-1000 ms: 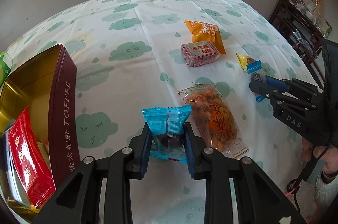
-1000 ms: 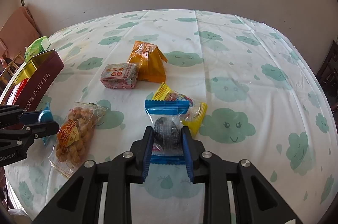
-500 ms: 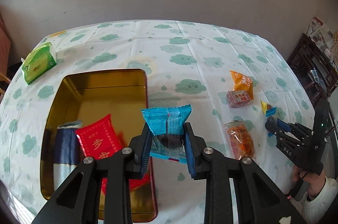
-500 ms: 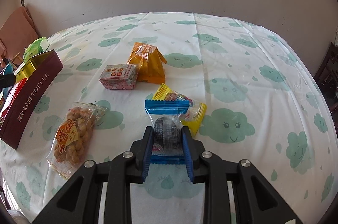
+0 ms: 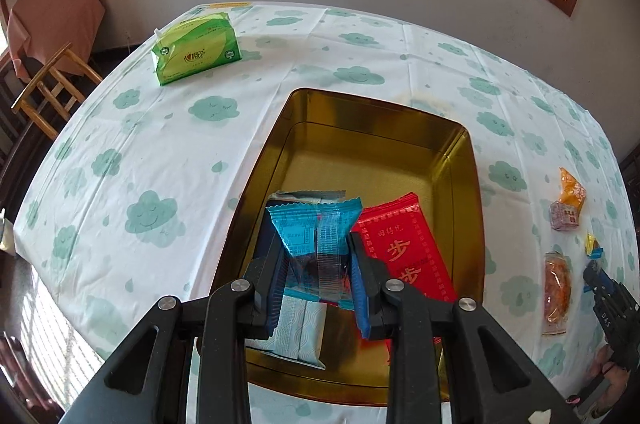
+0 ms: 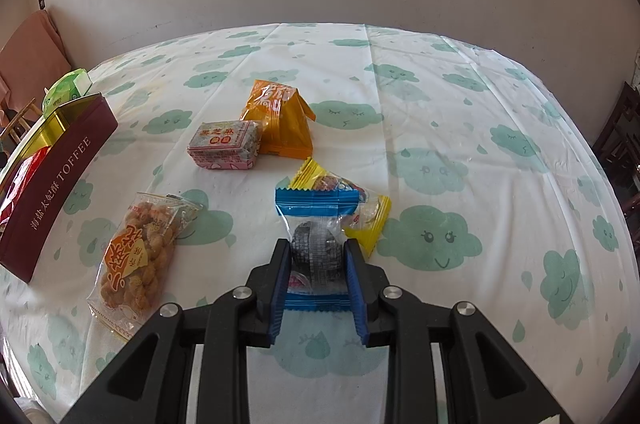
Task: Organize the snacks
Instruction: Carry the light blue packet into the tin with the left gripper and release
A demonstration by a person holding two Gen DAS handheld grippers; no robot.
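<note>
Cloud-print tablecloth (image 5: pixel 168 160) over a round table, window on the far wall.

Turquoise snack packet (image 5: pixel 316 236): clamped across its lower half by the left gripper (image 5: pixel 318 288), jaws nearly together, blue pads pressing both sides. Packet hangs above the near half of the gold toffee tin (image 5: pixel 460 152), over the seam between the red packet (image 5: pixel 404 252) and the pale blue-white packet (image 5: pixel 296 332) already lying inside.

Risks, judged:
- Released from this height, a light foil packet may flutter or land on edge against the red packet and lean on the tin wall instead of lying flat.
- Crimped film may cling to one pad on opening and drag out sideways.

Right gripper (image 6: pixel 318 280): closed on a clear blue-edged packet (image 6: pixel 316 244) with a dark round sweet, resting on the cloth and overlapping a yellow packet (image 6: pixel 368 220). Lifting could snag and drag the yellow one.

Peanut bag (image 6: pixel 140 256), pink block (image 6: pixel 224 144) and orange pouch (image 6: pixel 280 120) lie apart, still unsorted.
</note>
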